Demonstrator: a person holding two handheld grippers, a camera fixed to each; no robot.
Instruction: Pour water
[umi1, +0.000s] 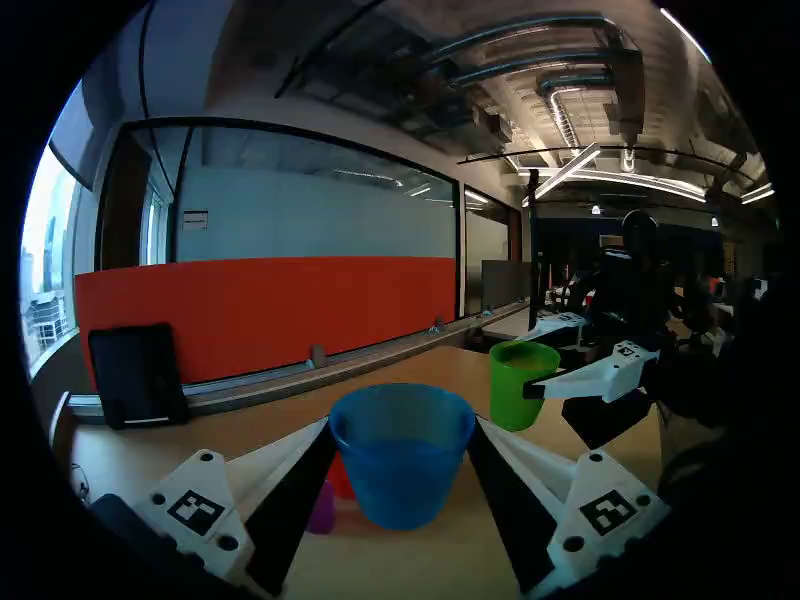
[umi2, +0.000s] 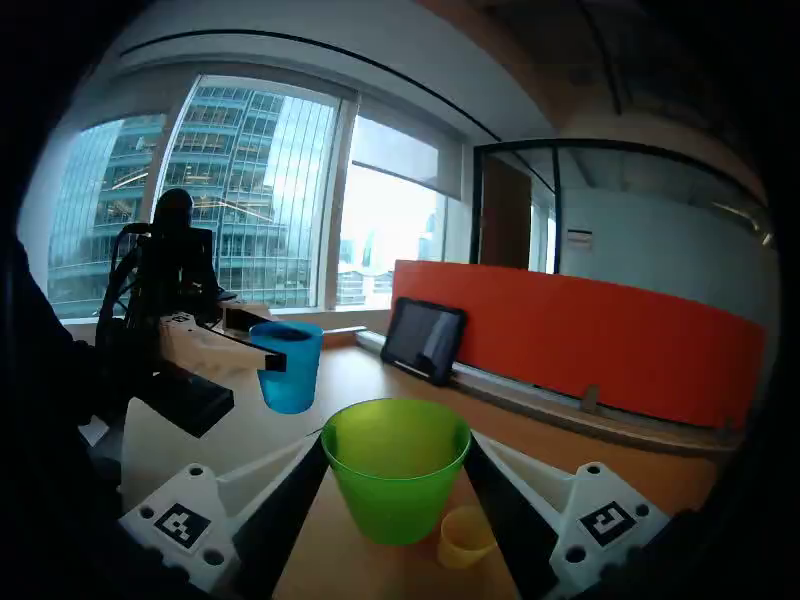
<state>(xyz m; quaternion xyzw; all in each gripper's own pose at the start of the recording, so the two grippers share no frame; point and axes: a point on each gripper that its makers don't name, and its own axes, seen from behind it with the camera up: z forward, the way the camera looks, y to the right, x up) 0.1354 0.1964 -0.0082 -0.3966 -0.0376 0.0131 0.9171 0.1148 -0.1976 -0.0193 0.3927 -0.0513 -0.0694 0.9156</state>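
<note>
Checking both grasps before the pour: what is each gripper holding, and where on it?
The left gripper clamps the blue cup by its side walls just below the rim; the right gripper clamps the green cup the same way.

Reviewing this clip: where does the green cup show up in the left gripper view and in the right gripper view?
Left gripper view: green cup is right of centre, farther off, beyond the blue cup.
Right gripper view: green cup is low centre, close up, between the fingers of the right gripper.
Shared landmark: the orange panel behind the desk, with the black tablet leaning in front of it.
</note>
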